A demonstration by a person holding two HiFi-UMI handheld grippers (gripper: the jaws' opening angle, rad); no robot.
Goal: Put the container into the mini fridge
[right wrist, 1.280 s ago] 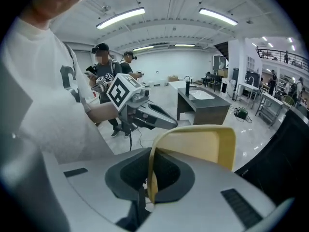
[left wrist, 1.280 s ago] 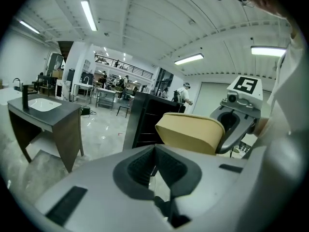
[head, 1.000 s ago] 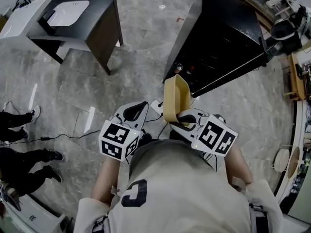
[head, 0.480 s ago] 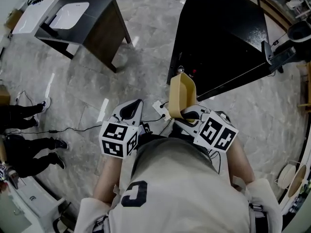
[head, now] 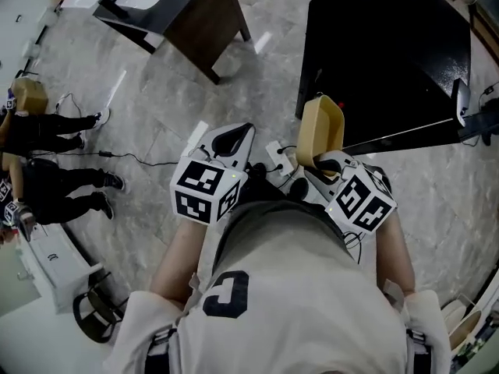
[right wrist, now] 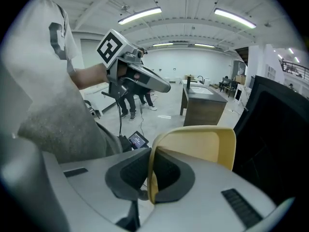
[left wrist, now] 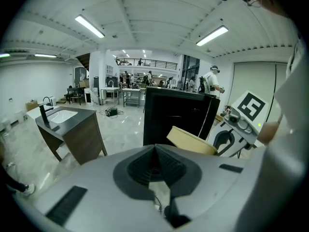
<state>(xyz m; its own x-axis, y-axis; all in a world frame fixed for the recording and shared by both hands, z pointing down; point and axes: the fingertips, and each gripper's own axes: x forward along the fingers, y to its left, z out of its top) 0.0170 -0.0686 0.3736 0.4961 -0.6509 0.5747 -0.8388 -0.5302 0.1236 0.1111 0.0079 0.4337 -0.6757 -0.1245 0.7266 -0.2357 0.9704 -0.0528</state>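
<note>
Bare marble floor [head: 265,76] lies open between the black mini fridge [head: 382,45], upper right, and a dark table [head: 199,10], upper left. The right gripper [head: 318,162] pinches one wall of the tan container [head: 320,127], tipped on edge at centre right against the fridge's lower-left corner. The left gripper [head: 231,139], jaws pressed together, carries nothing.
</note>
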